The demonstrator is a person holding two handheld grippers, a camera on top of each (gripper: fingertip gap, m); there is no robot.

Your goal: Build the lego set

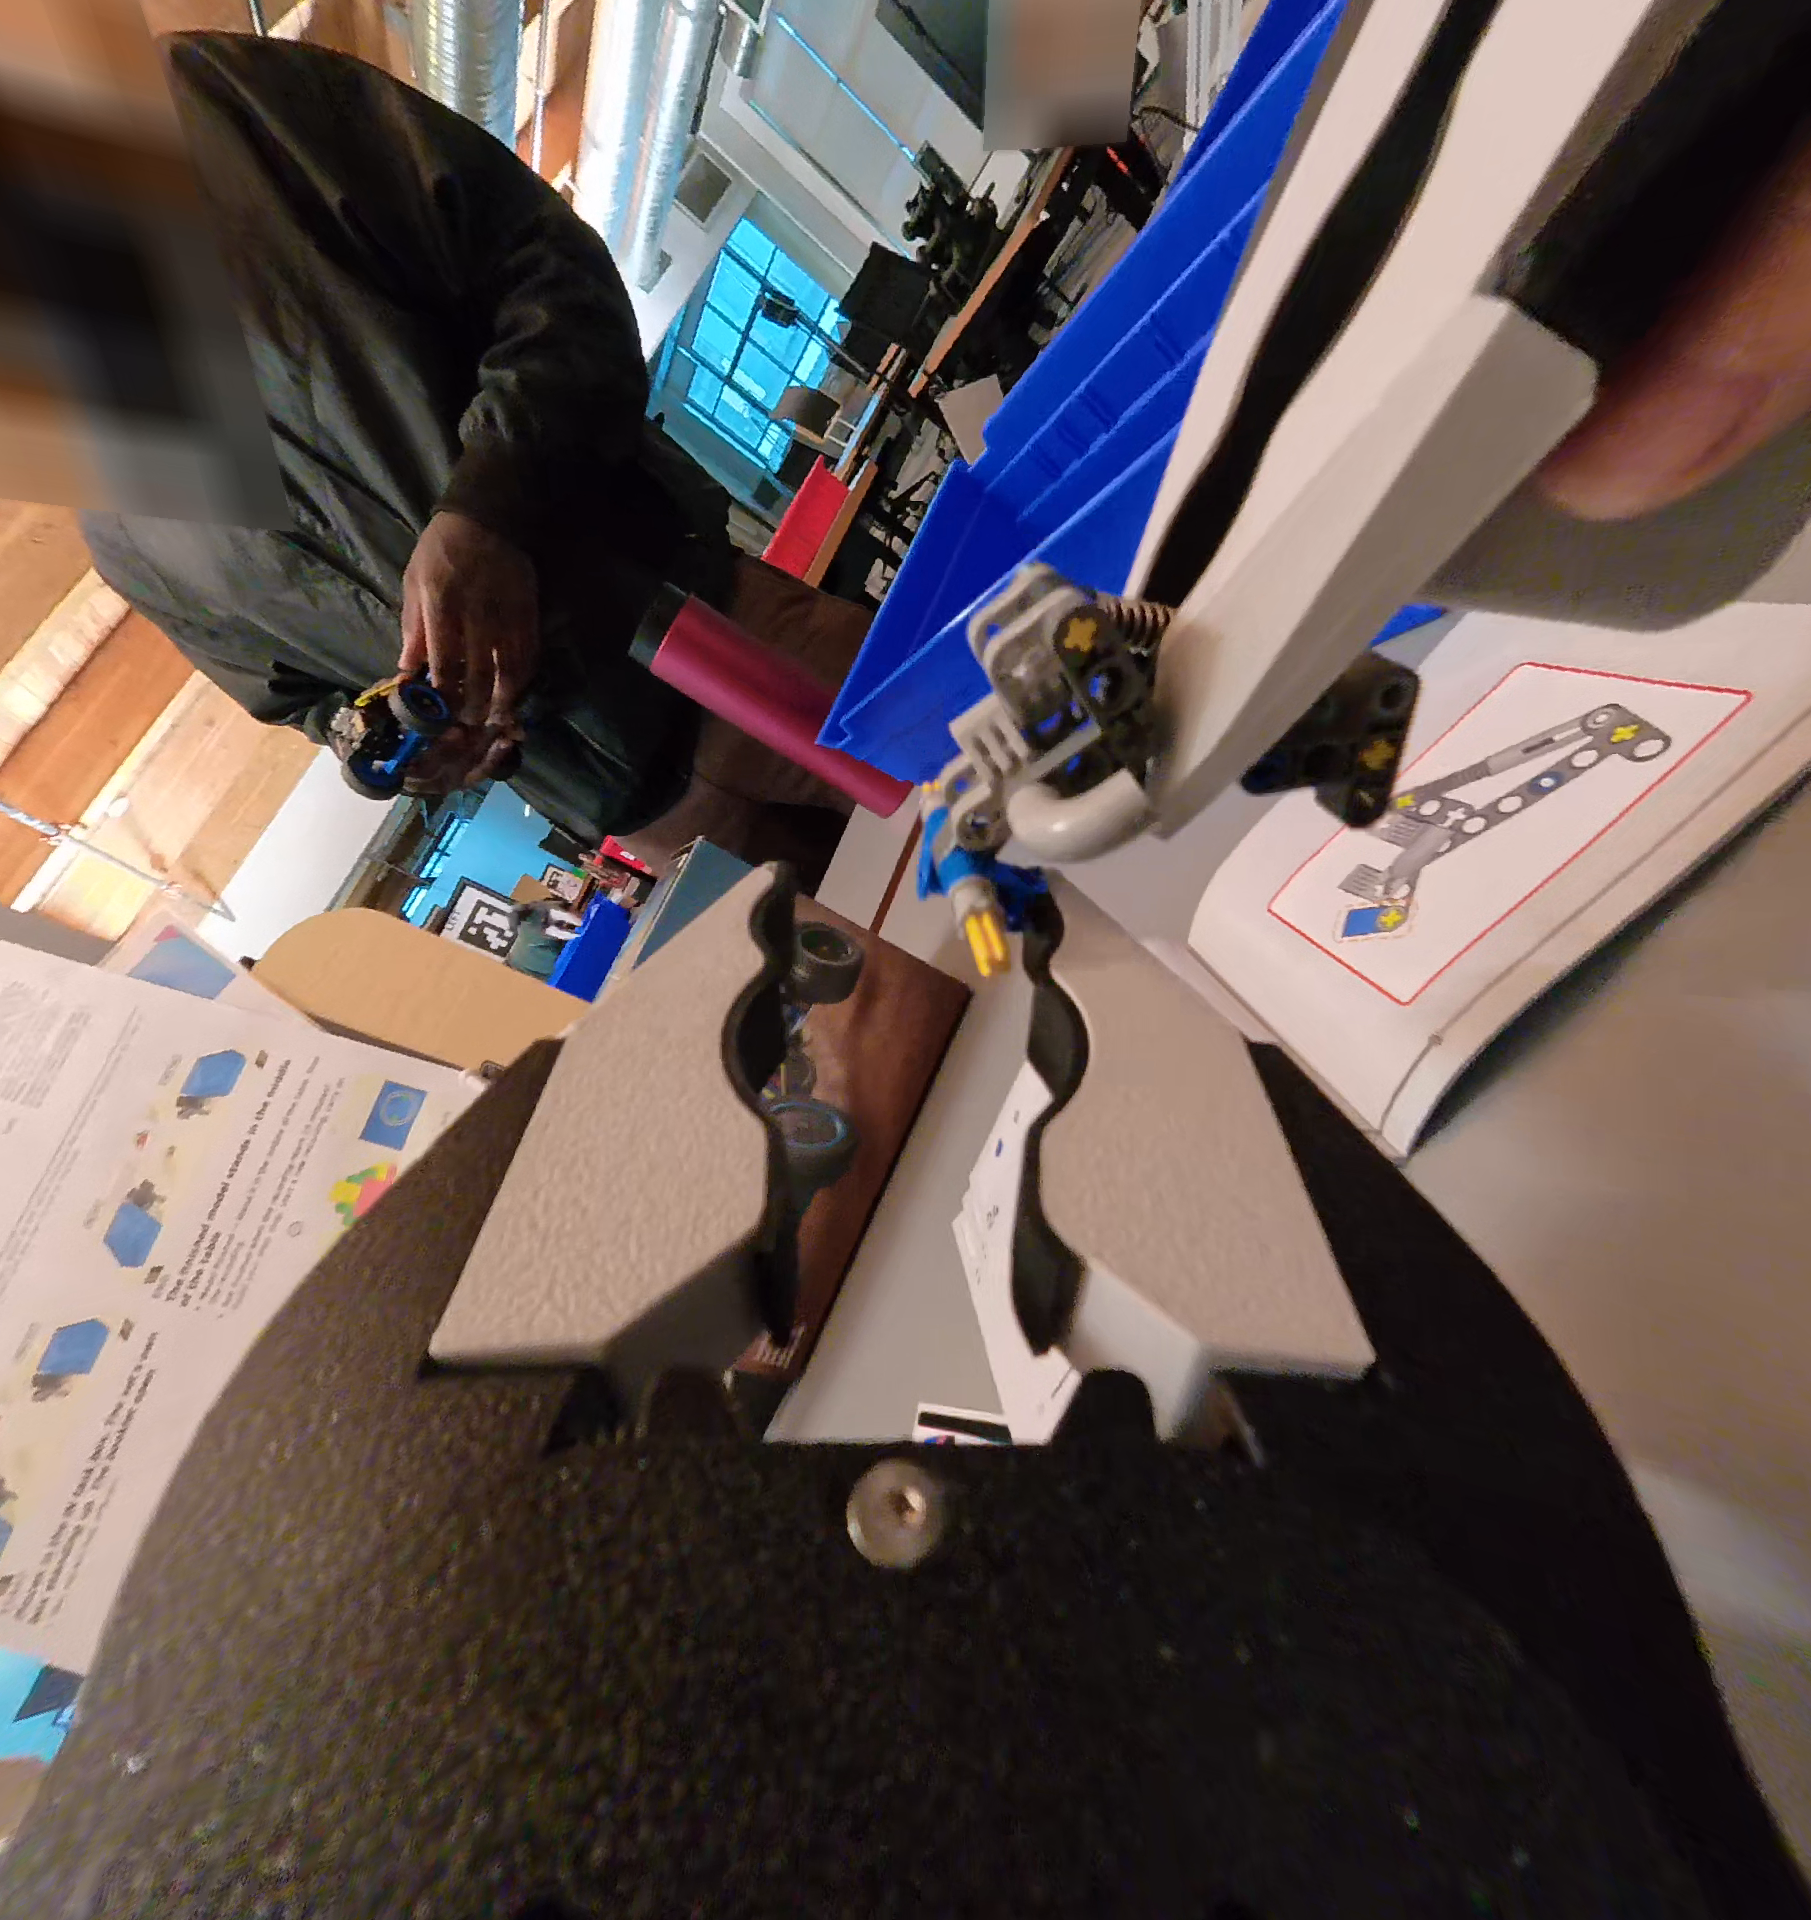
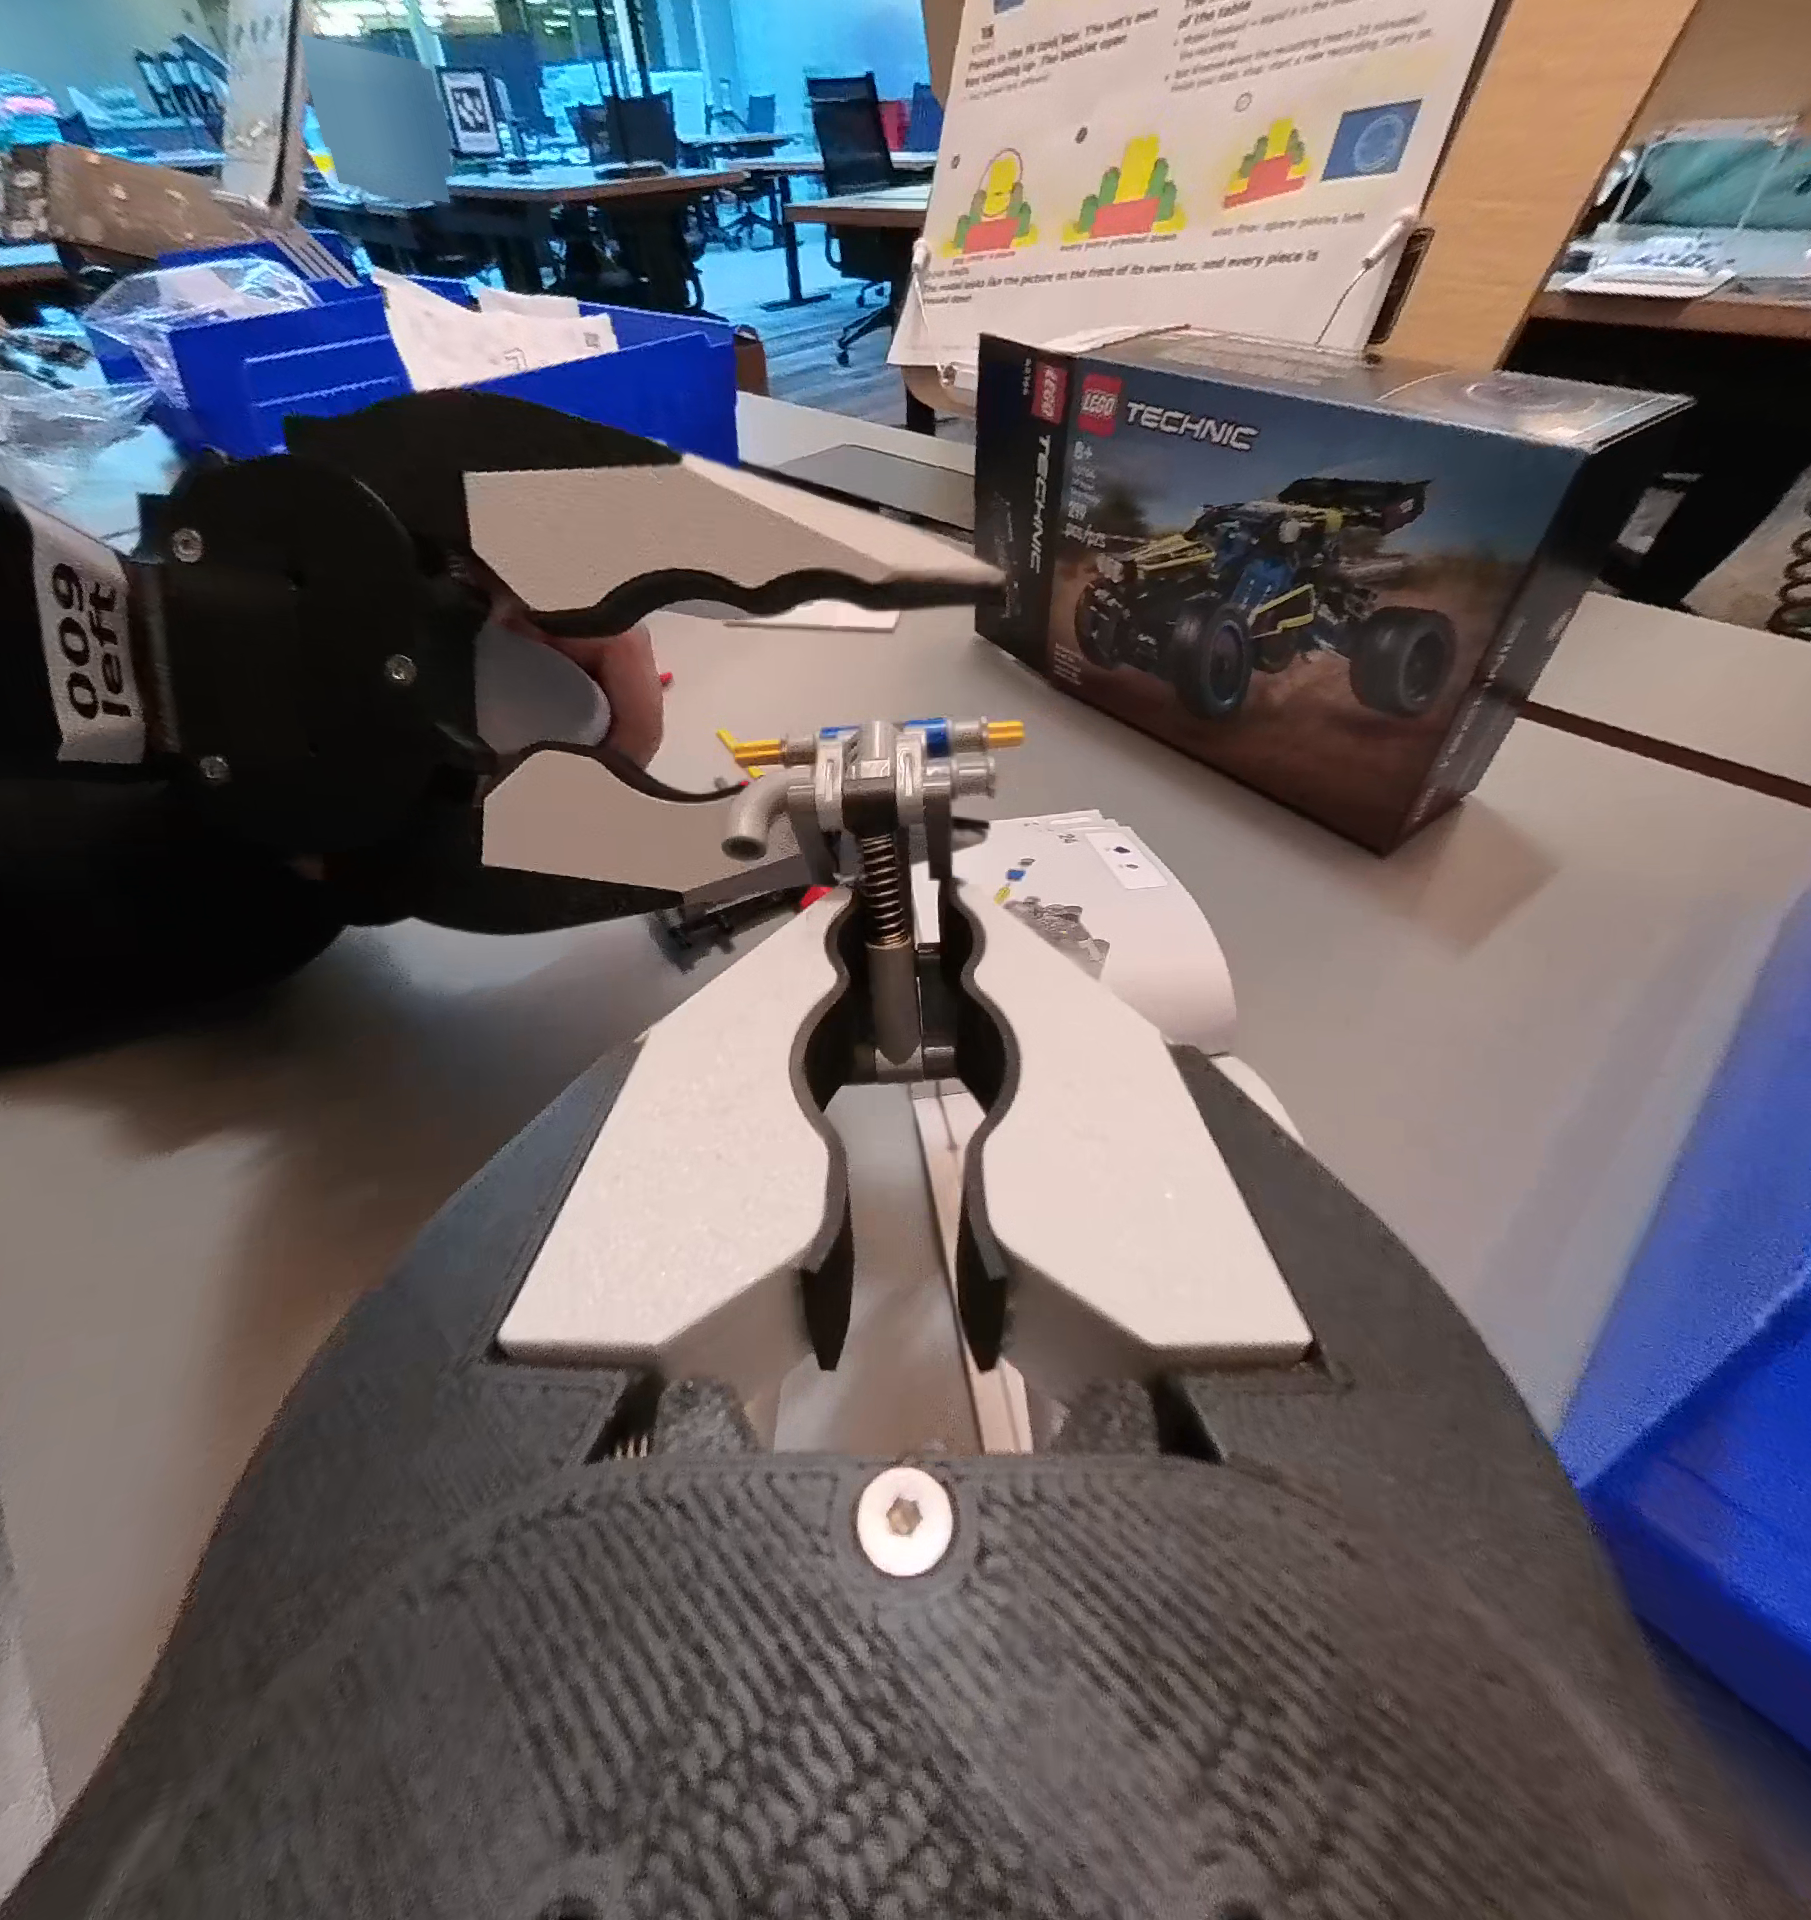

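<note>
A small lego sub-assembly (image 2: 870,769) of grey, black, blue and yellow parts with a coil spring stands upright between my right gripper's fingers. My right gripper (image 2: 906,920) is shut on its spring strut, above the grey table (image 2: 1400,1039). In the left wrist view the same assembly (image 1: 1057,717) hangs from the right gripper (image 1: 1171,727), which comes in from the upper right. My left gripper (image 1: 911,914) is open and empty, its tips just short of the assembly's yellow axle (image 1: 989,940). Its upper finger (image 2: 693,530) shows at the left of the right wrist view.
An open instruction booklet (image 1: 1503,831) lies under the assembly. The lego box (image 2: 1296,582) stands behind. Blue bins stand at the right (image 2: 1711,1351) and back left (image 2: 465,364). A person (image 1: 413,416) in a black jacket holds a small lego car (image 1: 392,717). A loose black part (image 2: 703,920) lies on the table. Left tips to right tips: about 4 cm.
</note>
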